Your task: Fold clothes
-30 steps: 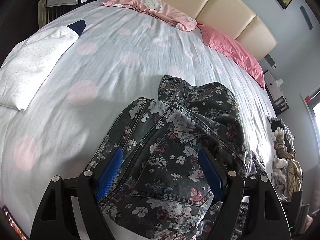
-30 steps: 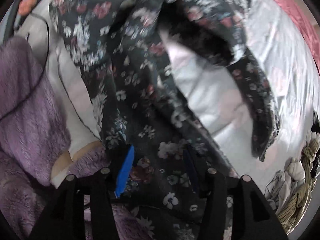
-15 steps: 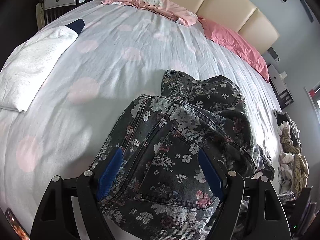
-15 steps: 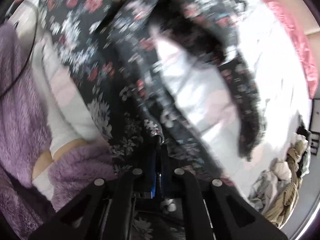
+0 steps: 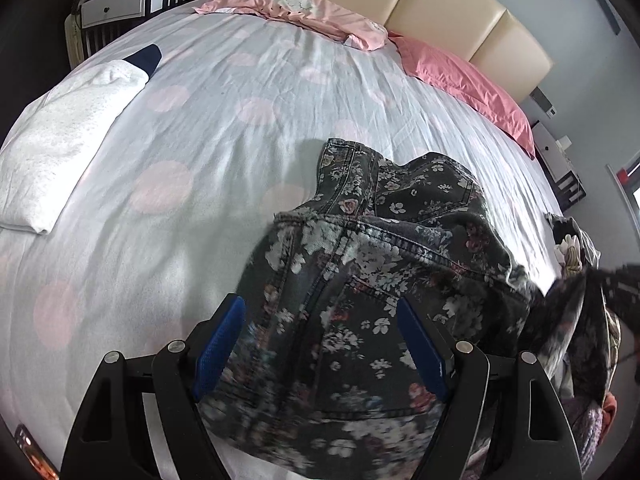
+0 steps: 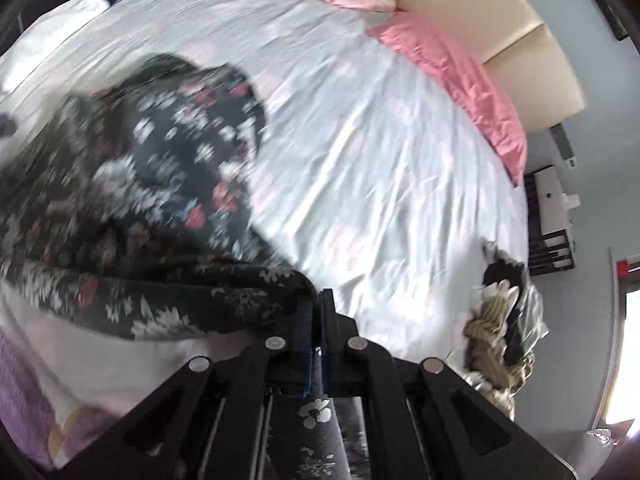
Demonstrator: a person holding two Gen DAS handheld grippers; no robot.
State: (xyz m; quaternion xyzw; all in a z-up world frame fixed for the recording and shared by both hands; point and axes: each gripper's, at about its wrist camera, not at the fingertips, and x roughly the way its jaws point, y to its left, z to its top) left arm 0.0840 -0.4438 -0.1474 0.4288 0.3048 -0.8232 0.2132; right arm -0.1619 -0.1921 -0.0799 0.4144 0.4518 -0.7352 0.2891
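Dark floral-print jeans [image 5: 380, 248] lie crumpled on the white bed sheet [image 5: 200, 120] with pale pink dots. My left gripper [image 5: 320, 344] stands wide open over their near part, one blue pad on each side of the cloth. In the right wrist view the jeans [image 6: 160, 184] are motion-blurred at the left. A strip of their fabric runs to my right gripper [image 6: 316, 308], which is shut on it, and a bit of the cloth hangs out behind the pads. That raised strip also shows blurred at the right edge of the left wrist view.
A folded white garment [image 5: 60, 140] lies at the bed's left edge. Two pink pillows [image 5: 296, 12] [image 5: 468, 76] rest against the beige headboard [image 5: 440, 0]. A pile of unfolded clothes [image 6: 500, 320] sits at the bed's right side. Purple fleece [image 6: 24, 380] shows at the lower left.
My right gripper closed on a fold of the jeans, then rose and swung out over the bed, pulling the cloth along. The left gripper stayed put while the jeans under it shifted slightly.
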